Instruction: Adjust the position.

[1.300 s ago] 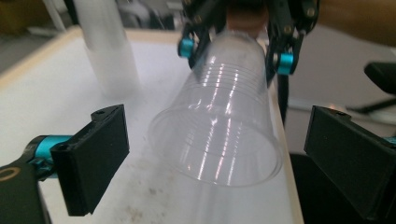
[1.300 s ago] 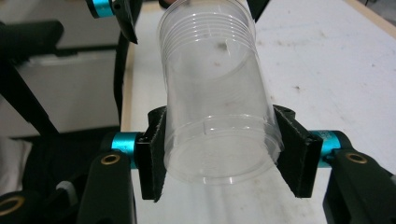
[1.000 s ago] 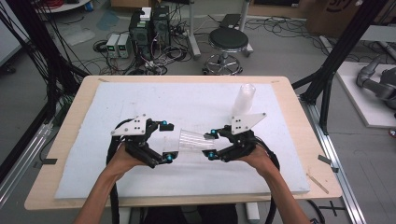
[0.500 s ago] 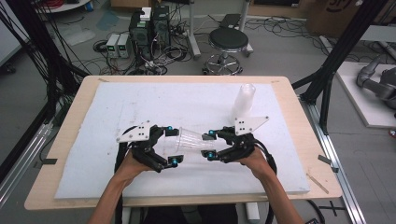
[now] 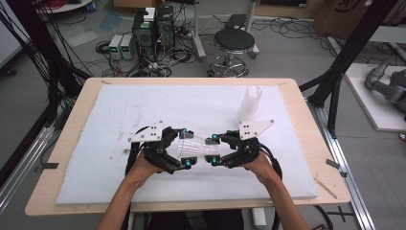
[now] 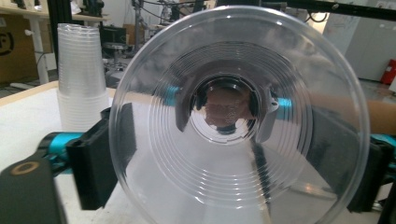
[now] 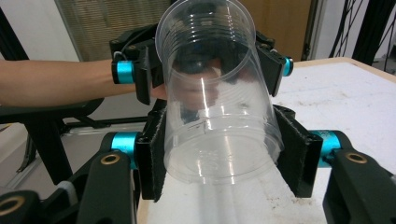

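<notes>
A clear plastic cup [image 5: 196,146] lies level just above the white pad, between both grippers. My right gripper [image 5: 214,150] is shut on its narrow base end; in the right gripper view the black pads [image 7: 154,154] press the cup [image 7: 219,116] from both sides. My left gripper [image 5: 186,147] faces it with its jaws around the wide rim. They have just been closing, and in the left gripper view the pads [image 6: 100,163] touch the rim of the cup [image 6: 233,116] on each side. The left gripper [image 7: 210,60] shows at the cup's far end in the right gripper view.
A stack of clear cups [image 5: 250,103] stands upright on the white foam pad [image 5: 143,105] behind the right hand; the stack [image 6: 81,74] also appears in the left gripper view. The wooden table edge [image 5: 297,91] frames the pad. A stool [image 5: 233,43] and computer cases stand beyond.
My left gripper has moved right and slid its jaws over the cup's wide rim, and the jaws have narrowed onto it. The right gripper has kept still with the cup in it.
</notes>
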A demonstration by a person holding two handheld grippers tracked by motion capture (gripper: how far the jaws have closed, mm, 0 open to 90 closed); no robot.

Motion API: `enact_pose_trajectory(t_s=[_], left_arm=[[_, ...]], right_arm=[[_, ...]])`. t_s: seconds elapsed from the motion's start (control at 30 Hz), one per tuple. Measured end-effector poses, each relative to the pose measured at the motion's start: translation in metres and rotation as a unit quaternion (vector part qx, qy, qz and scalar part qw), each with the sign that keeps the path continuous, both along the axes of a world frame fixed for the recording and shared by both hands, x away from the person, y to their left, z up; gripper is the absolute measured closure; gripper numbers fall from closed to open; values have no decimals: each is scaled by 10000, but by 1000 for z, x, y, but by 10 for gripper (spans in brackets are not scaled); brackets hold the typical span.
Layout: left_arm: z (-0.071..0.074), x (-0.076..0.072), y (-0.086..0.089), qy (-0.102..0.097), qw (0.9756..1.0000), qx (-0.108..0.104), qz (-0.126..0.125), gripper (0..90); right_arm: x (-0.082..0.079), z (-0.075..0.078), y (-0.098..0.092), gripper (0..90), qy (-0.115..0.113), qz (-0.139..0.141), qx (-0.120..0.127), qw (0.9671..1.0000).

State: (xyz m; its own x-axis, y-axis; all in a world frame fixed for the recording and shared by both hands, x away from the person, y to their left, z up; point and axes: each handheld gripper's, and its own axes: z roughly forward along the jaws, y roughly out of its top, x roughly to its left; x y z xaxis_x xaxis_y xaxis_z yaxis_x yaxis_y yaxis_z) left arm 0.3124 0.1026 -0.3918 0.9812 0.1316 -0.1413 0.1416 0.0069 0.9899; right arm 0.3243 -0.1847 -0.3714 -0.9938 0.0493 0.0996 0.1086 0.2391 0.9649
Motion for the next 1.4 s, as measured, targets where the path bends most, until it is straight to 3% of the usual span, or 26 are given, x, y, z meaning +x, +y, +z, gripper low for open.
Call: enact_pose_trajectory(t_s=[0.33, 0.73, 0.77, 0.8, 0.83, 0.87, 1.03, 1.17, 1.27, 1.33, 1.4], left_arm=[[1, -1, 1, -53, 9997, -132, -209, 281], [1, -1, 2, -97, 9997, -98, -226, 316], [1, -1, 2, -99, 9997, -86, -219, 317], [1, -1, 2, -99, 9997, -76, -208, 317], [1, -1, 2, -105, 9997, -61, -198, 317], [1, -1, 2, -108, 9997, -51, -196, 317], [2, -2, 3, -102, 9998, 1, -167, 317], [5, 0, 7, -133, 9996, 252, -81, 316], [11, 4, 12, -152, 9985, 522, 35, 314], [16, 9, 15, -130, 9963, 830, 156, 314], [19, 15, 16, -110, 9925, 1194, 252, 315]], right_arm=[[-1, 1, 1, 424, -57, 104, -2, 9999], [-1, 1, 2, 414, -85, 162, -67, 9998], [-1, 1, 2, 381, -91, 177, -85, 9998], [-1, 1, 3, 257, -29, 146, -127, 9998], [-2, 2, 5, 196, -14, 5, -199, 9998], [-3, 2, 6, 178, -37, -93, -252, 9996], [-5, 1, 6, 155, -8, -79, -362, 9993], [-8, 0, 1, 155, -42, -295, -401, 9987], [-10, -4, -8, 156, -120, -727, -453, 9963], [-12, -9, -15, 156, -93, -1045, -488, 9933], [-14, -16, -23, 156, -89, -1453, -528, 9879]])
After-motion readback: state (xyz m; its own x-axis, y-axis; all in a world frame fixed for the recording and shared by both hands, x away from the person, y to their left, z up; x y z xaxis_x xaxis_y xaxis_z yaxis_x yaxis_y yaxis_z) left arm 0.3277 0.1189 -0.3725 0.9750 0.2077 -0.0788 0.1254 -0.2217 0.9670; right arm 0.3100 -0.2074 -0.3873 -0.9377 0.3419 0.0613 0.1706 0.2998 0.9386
